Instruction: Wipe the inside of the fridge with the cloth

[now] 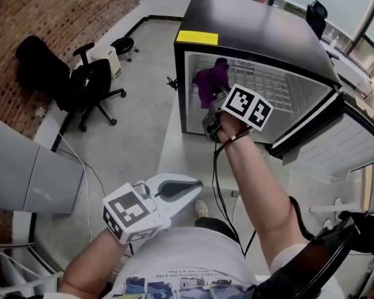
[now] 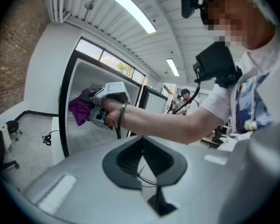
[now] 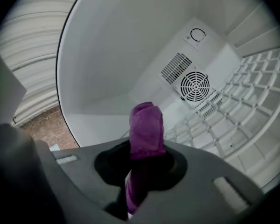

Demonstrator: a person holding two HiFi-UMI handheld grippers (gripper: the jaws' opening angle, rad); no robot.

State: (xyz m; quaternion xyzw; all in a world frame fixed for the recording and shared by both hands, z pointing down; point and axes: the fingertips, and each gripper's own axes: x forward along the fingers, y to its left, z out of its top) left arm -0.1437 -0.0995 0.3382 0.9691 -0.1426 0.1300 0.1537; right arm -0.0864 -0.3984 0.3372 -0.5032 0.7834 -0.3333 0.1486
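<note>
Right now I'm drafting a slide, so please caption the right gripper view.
Right gripper shut on a purple cloth, pointed into the white fridge toward its round rear fan grille.

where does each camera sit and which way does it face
Head view: on the person's head, looking steeply down at the open fridge; the left tool, right tool and the person's forearms show.
Left gripper view: on the left tool, looking along its shut, empty jaws at the person's right arm and torso.
Right gripper view: on the right tool, facing the fridge's back wall and fan grille, jaws shut on the purple cloth.
Shared: head and left gripper views both show the right tool holding the cloth at the fridge.
</note>
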